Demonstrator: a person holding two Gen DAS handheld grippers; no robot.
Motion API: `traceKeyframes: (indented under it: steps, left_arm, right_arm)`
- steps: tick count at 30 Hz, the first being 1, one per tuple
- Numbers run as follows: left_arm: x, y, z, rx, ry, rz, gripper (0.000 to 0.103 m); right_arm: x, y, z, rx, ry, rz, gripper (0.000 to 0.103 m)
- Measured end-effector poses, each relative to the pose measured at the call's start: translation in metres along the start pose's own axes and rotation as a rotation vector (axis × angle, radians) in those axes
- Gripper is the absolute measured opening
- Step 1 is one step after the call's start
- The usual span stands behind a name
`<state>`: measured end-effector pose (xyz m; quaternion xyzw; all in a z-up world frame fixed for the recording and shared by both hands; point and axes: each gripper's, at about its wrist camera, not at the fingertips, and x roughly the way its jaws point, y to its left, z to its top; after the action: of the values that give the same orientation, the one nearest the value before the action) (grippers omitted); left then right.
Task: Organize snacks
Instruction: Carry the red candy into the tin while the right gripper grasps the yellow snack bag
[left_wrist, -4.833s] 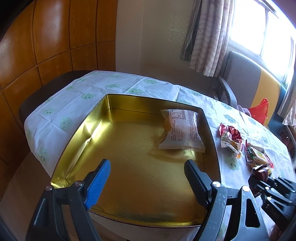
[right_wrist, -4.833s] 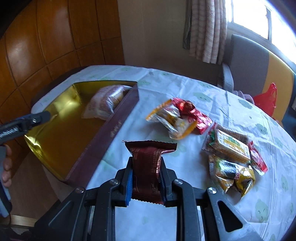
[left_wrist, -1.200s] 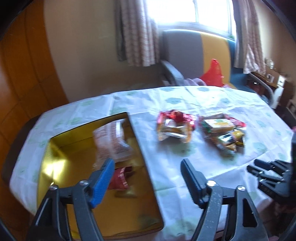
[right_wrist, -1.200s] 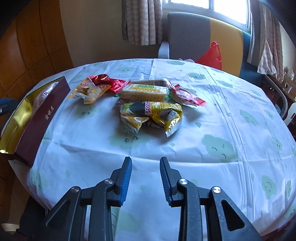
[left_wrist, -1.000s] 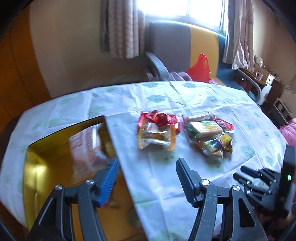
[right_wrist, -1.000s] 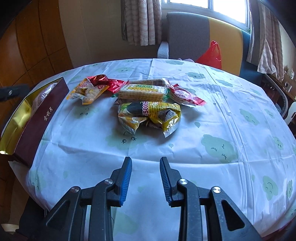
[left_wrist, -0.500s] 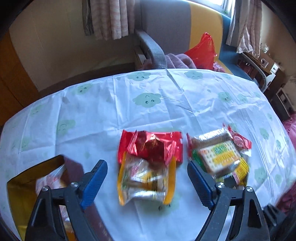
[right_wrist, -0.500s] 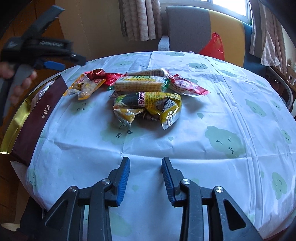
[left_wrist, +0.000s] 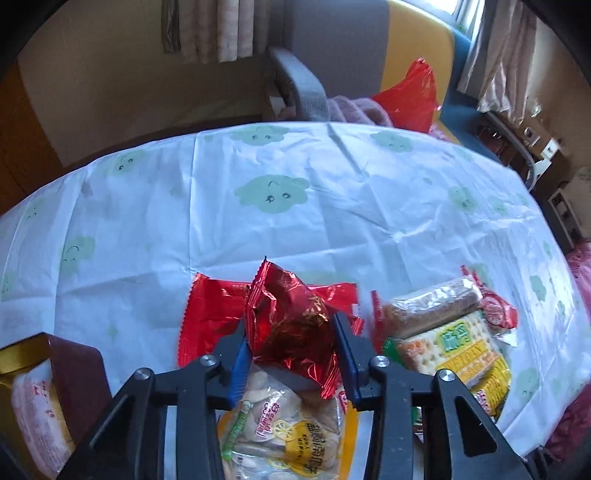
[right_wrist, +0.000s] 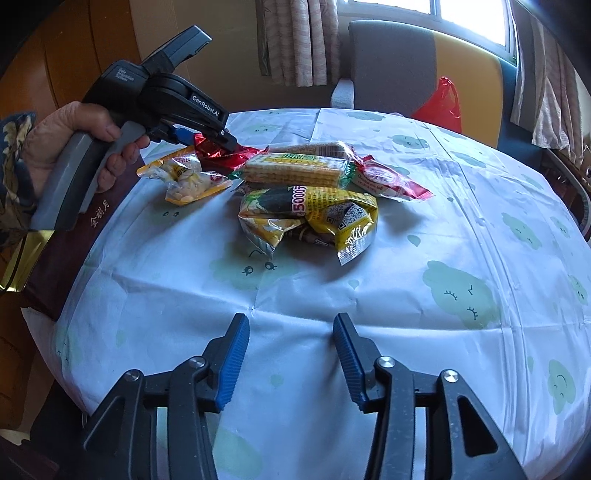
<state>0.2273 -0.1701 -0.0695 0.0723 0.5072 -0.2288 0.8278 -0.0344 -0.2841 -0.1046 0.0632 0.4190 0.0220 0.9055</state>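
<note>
I hold two grippers. My left gripper (left_wrist: 290, 345) has its fingers pinching one dark red foil packet (left_wrist: 291, 317), which sticks up between the blue pads. My right gripper (right_wrist: 291, 360) has its fingers spread, with only the white cloud-print cloth of the bench (right_wrist: 424, 295) between them, and it sits well back from the snacks.

Counting the snacks from my left wrist view: just below my left fingers lies one yellow-edged bag of pale candies (left_wrist: 284, 424); beyond and under the pinched packet lies one flat bright red wrapper (left_wrist: 210, 314). To the right of my left fingers is a pile where I can make out one brown wafer pack (left_wrist: 428, 306), one cracker pack (left_wrist: 443, 347) and one small red-ended packet (left_wrist: 495, 314). At the far left of my left fingers stands one gold-lined box (left_wrist: 22, 354) with dark red walls, and one pale packet (left_wrist: 33, 410) lies inside it.

My right wrist view shows what the left cannot: my own left hand (right_wrist: 70, 147) wrapped around the grey handle, the left gripper reaching down onto the red packet at the near end of the row, and one crumpled yellow seed bag (right_wrist: 314, 214) at the front of the pile, straight ahead of my right fingers. It shows only the box's outer wall, at far left. A red plastic bag (right_wrist: 439, 107) rests on the chair (right_wrist: 391, 62) beyond the bench.
</note>
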Motion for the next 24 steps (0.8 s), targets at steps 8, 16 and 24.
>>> traceKeyframes:
  steps: [8, 16, 24]
  left_arm:
    - [-0.075, -0.013, -0.027, 0.061, -0.160, -0.071, 0.041]
    - [-0.122, -0.034, -0.096, 0.128, -0.202, -0.107, 0.041]
    - [-0.117, -0.050, -0.179, 0.167, -0.138, -0.098, 0.041]
  right_arm:
    - [-0.003, -0.008, 0.004, 0.055, 0.015, 0.028, 0.048]
    - [-0.021, -0.040, 0.010, 0.146, -0.026, -0.010, 0.048]
    - [-0.021, -0.069, 0.016, 0.313, 0.000, 0.074, 0.048]
